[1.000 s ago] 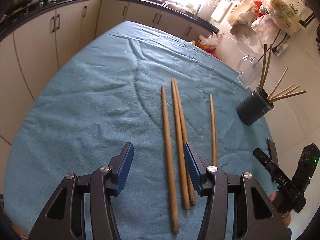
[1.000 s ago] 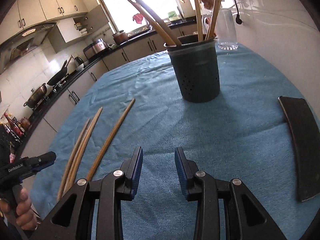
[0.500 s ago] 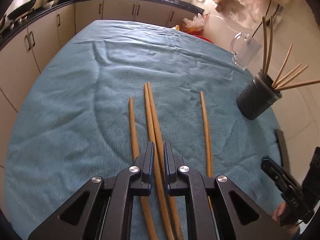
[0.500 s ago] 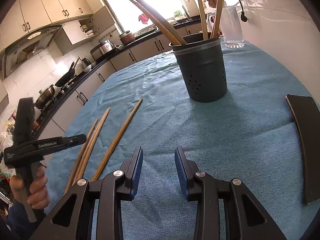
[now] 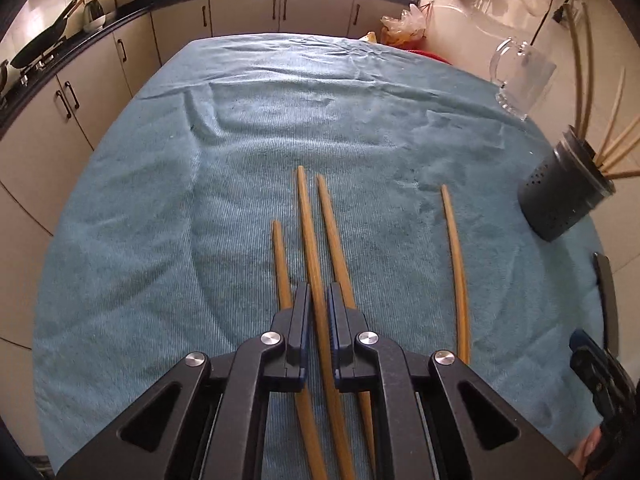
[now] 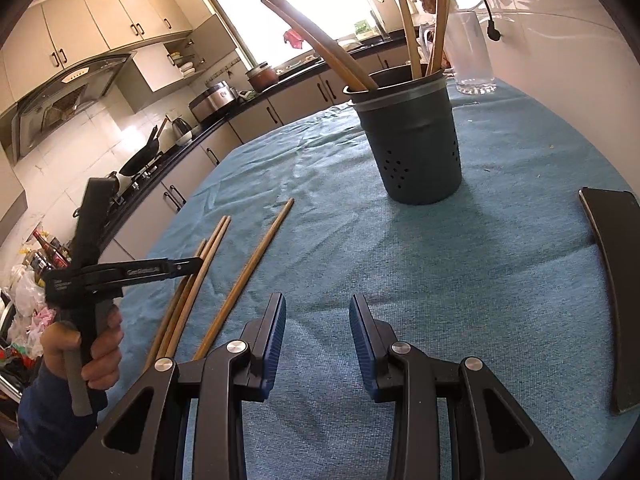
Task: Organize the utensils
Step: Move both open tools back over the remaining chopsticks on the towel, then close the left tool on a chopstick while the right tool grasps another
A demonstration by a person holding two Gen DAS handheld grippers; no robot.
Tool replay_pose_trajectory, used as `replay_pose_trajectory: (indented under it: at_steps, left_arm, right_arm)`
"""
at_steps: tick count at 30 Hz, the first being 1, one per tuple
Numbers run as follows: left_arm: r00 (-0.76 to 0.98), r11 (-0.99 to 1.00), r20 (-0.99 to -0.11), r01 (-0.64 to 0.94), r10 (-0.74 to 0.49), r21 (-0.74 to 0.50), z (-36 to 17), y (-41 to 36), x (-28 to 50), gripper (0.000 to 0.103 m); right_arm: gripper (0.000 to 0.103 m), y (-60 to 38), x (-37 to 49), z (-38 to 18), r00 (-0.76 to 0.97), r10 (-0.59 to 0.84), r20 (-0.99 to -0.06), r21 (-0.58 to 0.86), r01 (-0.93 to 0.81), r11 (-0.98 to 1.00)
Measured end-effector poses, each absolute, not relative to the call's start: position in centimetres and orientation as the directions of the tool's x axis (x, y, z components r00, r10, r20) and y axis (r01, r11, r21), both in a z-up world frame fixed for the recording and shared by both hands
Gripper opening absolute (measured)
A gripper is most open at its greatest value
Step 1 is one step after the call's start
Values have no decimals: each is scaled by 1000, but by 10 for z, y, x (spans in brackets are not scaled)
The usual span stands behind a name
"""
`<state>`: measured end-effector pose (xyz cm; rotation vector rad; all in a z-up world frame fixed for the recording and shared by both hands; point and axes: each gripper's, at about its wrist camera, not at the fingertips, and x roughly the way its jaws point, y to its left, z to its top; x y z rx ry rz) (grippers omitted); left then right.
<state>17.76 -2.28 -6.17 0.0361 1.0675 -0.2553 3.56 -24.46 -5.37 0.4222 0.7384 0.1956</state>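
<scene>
Several long wooden chopsticks lie on the blue cloth (image 5: pixel 160 240). My left gripper (image 5: pixel 319 294) is shut on one long chopstick (image 5: pixel 308 232), which runs forward between its pads. A shorter chopstick (image 5: pixel 280 256) lies just left of it, another (image 5: pixel 332 236) just right, and one (image 5: pixel 454 248) further right. A dark perforated utensil holder (image 6: pixel 412 144) with several chopsticks in it stands at the table's right side, and shows in the left wrist view (image 5: pixel 568 196). My right gripper (image 6: pixel 318 308) is open and empty above the cloth, short of the holder.
A glass mug (image 5: pixel 524 76) stands behind the holder. A black phone (image 6: pixel 616 280) lies at the right edge of the table. Kitchen cabinets and a counter (image 5: pixel 120 40) surround the table on the left and far sides.
My left gripper went from wide open to shut on the middle chopstick and has shifted forward. My right gripper has barely moved and stays open.
</scene>
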Motion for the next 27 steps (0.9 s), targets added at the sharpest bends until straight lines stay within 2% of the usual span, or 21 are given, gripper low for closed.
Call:
replay_pose_trajectory:
  at_steps: [5,10,16,21,27]
  left_arm:
    - [458,979,-875,192,-156,-74,-63,-30,199,7]
    - [486,968,-841,184,-239,-169,-54,-16,184,6]
    - [592,943,-736,167,-329,-287,-5,26,141,6]
    - [650,918,-661,159,-374,-364,24,63,112,6]
    - [664,908,-639,158,-389,-389,29,81,93,7]
  right_arm:
    - [36,-245,38,-55,721,316,-617,439,-18,899]
    - [36,-244,38,-57,715,295,-633,422,-1,907]
    - [36,-221,43,-50,678,268,-684,322,-49,945]
    - [36,-191,65,-21,622,387,-680,388,-142,911]
    - [36,-146,132,-18,490,463,-738,454,-147,879]
